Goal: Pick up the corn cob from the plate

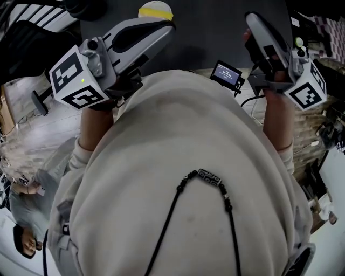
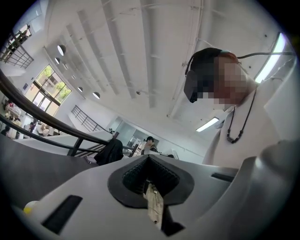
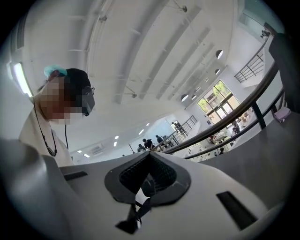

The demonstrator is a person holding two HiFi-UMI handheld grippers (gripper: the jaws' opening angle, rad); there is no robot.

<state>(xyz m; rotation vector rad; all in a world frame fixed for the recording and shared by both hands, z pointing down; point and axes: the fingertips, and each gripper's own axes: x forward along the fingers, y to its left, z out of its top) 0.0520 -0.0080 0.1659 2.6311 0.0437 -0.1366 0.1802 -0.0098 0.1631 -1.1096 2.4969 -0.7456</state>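
Observation:
In the head view a yellow corn cob (image 1: pixel 157 12) lies on a white plate (image 1: pixel 144 7) at the far edge of a dark table (image 1: pixel 215 32), partly cut off by the frame's top. My left gripper (image 1: pixel 168 26) is raised at the left, its tips just below and right of the plate and apart from it. Seen from its own camera, the left gripper (image 2: pixel 149 158) has its jaws together with nothing between them. My right gripper (image 1: pixel 251 19) is held up at the right, far from the plate. The right gripper (image 3: pixel 150 154) is shut and empty.
The person's pale hooded top (image 1: pixel 188 178) with a beaded cord fills the middle of the head view. A small screen device (image 1: pixel 226 74) with a cable sits near the table's front edge. Clutter lines the right side (image 1: pixel 323 135). Another person (image 1: pixel 27 215) is at lower left.

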